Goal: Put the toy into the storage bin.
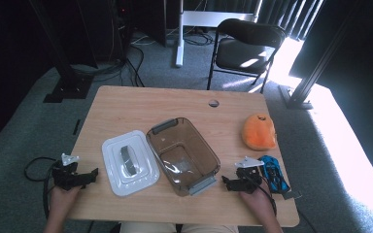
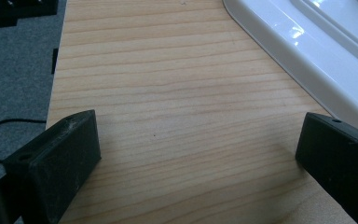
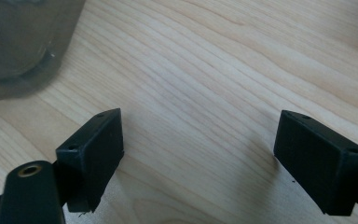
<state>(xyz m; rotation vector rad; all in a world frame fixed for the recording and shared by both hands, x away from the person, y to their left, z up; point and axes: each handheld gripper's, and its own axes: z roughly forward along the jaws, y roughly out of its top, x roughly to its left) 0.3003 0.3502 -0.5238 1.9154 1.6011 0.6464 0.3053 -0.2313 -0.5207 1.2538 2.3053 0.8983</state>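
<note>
1. An orange plush toy (image 1: pixel 259 131) lies at the table's (image 1: pixel 141 104) far right.
2. A blue toy car (image 1: pixel 274 173) sits just below it.
3. A black folding chair (image 1: pixel 246 46) stands behind the table.

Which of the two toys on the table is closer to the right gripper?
The blue toy car, lying right beside the right gripper. The orange plush toy sits farther back.

Looks to me like a lab or recording studio setup, not anybody's home. My wooden tabletop (image 1: pixel 141 104) sits on grey carpet (image 1: pixel 24 131), boxed in by black curtains (image 1: pixel 291 14) and black metal frame posts (image 1: pixel 320 58) on floor plates. Cables (image 1: pixel 126 63) snake around behind it, there's a black folding chair (image 1: pixel 243 46), and a white stand leg (image 1: pixel 179 34) at the back.
</note>
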